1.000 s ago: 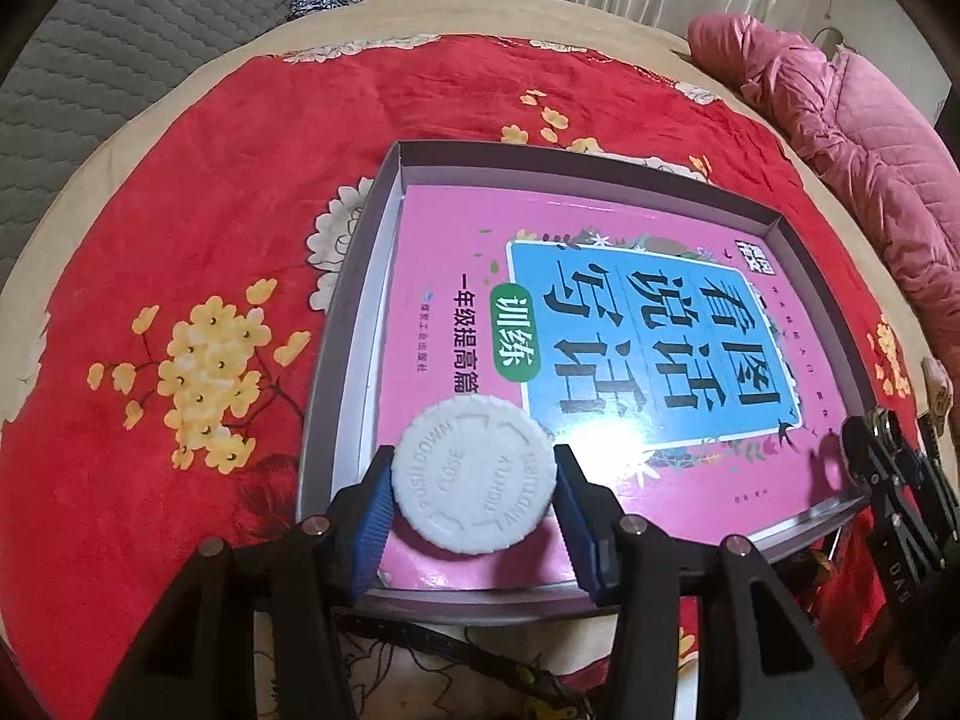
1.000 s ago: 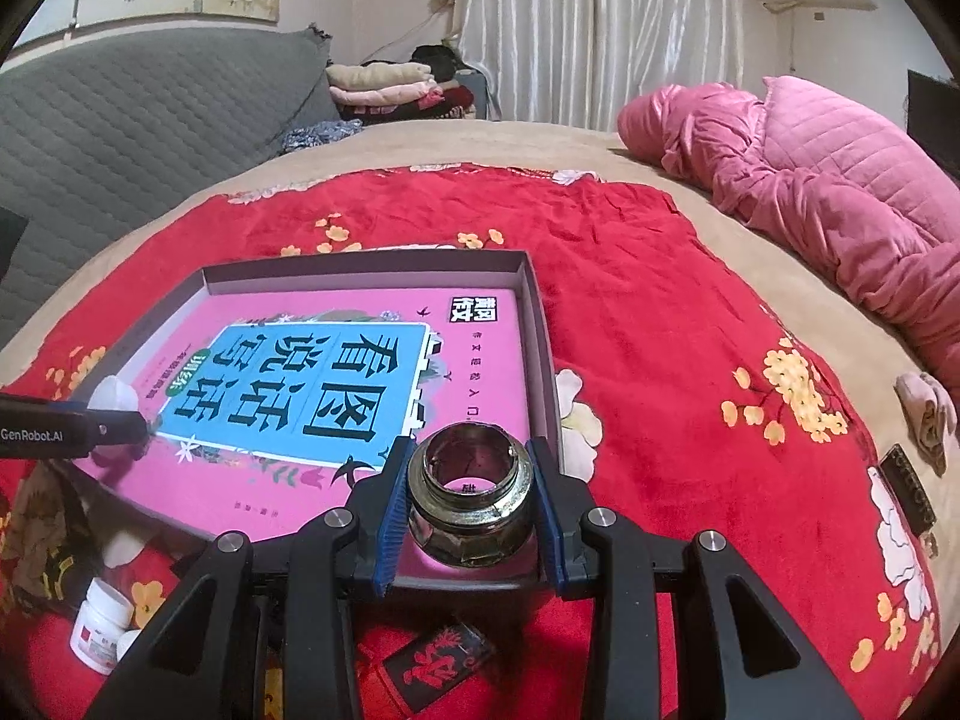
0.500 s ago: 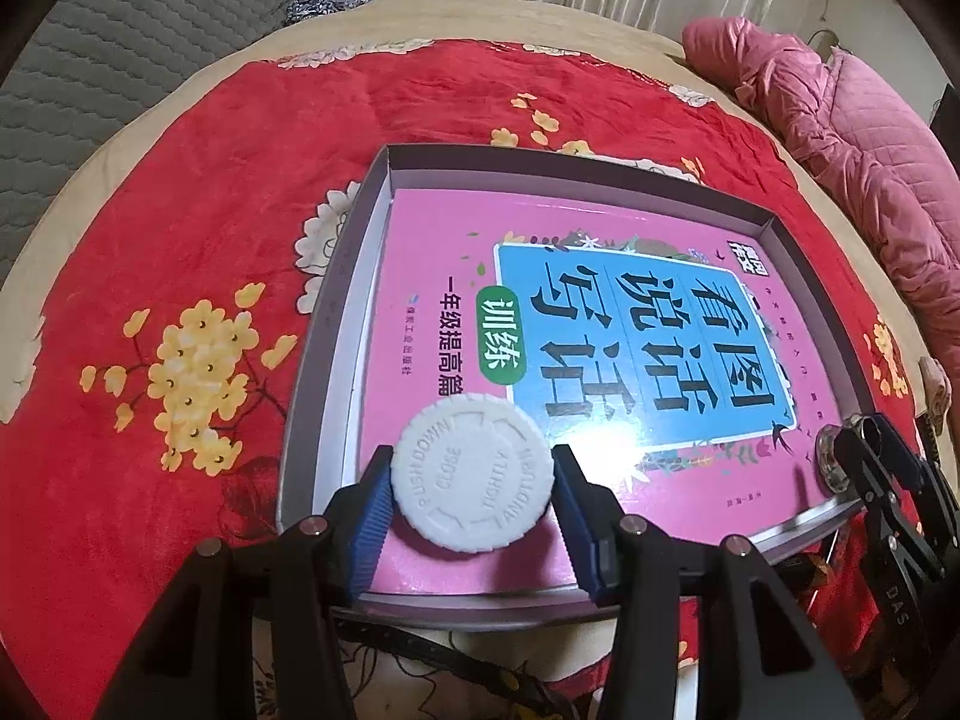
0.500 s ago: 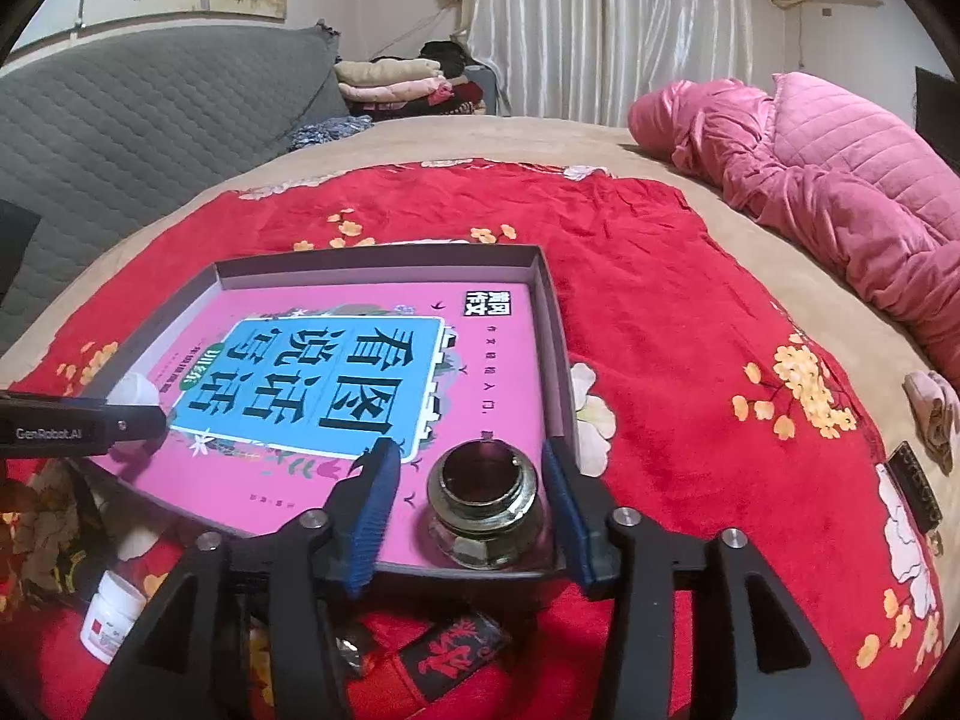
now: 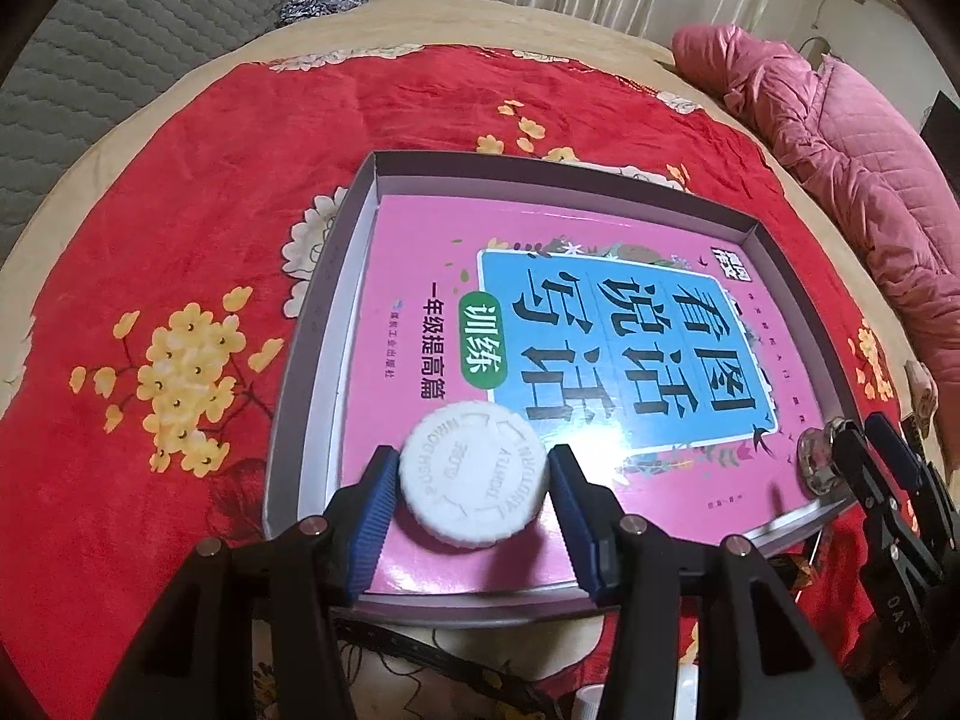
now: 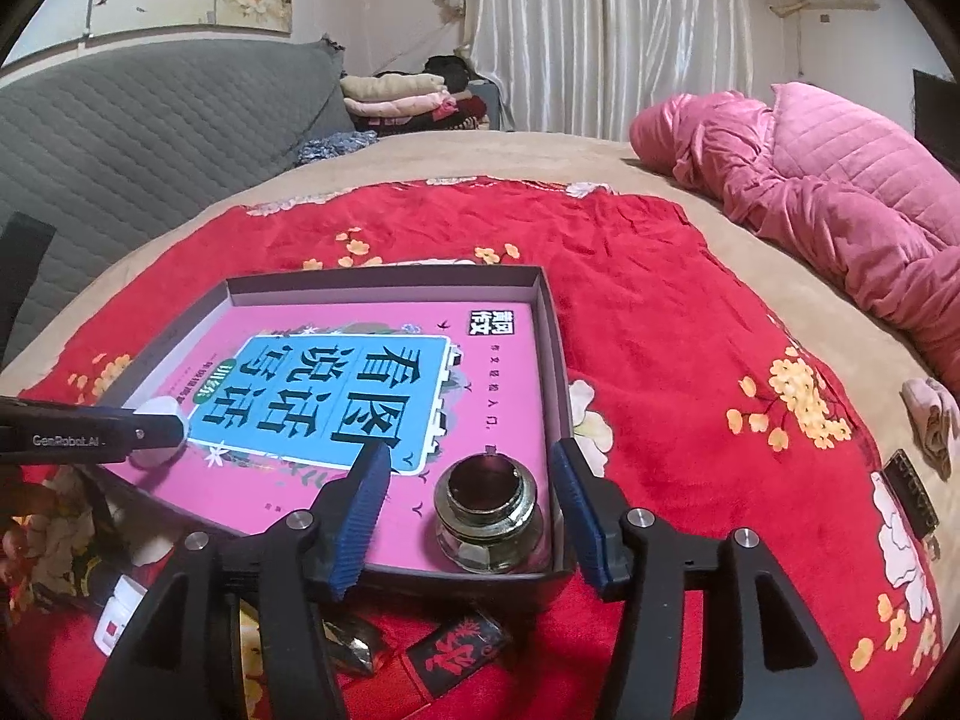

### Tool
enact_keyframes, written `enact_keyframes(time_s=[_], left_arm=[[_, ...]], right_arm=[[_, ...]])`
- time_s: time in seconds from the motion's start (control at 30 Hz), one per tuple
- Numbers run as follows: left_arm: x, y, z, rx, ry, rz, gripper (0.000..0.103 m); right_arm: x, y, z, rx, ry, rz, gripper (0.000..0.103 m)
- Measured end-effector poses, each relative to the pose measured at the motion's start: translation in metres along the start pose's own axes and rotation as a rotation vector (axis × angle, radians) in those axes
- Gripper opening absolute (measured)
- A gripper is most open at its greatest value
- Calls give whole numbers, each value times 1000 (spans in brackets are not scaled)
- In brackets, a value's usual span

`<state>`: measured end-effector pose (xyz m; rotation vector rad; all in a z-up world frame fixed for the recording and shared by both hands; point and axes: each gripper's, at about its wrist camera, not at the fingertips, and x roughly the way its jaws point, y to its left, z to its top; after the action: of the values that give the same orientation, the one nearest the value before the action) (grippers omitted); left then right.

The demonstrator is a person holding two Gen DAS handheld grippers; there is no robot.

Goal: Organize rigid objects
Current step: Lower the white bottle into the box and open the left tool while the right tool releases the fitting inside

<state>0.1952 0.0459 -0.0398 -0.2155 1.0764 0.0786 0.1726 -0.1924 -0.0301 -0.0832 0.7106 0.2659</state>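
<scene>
A white ribbed cap (image 5: 473, 476) lies flat on the pink book (image 5: 540, 312) in the grey tray (image 5: 312, 360); a glass jar (image 6: 489, 516) stands upright in a near corner.

The white cap (image 5: 473, 476) is showing embossed "PUSH DOWN", "CLOSE" and "TIGHTLY". The pink book (image 6: 384, 396) is carrying "看图说话写话" and "训练". The left tool (image 6: 90, 433) is reading "GenRobot.AI".

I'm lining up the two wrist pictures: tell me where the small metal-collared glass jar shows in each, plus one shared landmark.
Left wrist: glass jar at far right edge, beside the right gripper.
Right wrist: jar at lower centre, between open jaws, in the tray's near right corner.
Shared landmark: pink book.
</scene>
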Motion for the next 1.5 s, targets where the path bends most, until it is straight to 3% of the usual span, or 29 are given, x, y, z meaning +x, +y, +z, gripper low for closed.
enact_keyframes(time_s=[0.43,0.57,1.27,1.5], left_arm=[[-10,2,2,-18,-20,-14,51],[-20,4,5,-23,-44,-46,53],[-79,6,-3,-9,-126,-51,54],[-94,0,-13,8,-146,-44,54]], right_arm=[[-6,-1,3,-6,-8,-4,63],[-10,-1,5,-7,-18,-5,64],[-50,-7,9,-10,-76,-7,65],[-65,-9,5,13,-80,3,72]])
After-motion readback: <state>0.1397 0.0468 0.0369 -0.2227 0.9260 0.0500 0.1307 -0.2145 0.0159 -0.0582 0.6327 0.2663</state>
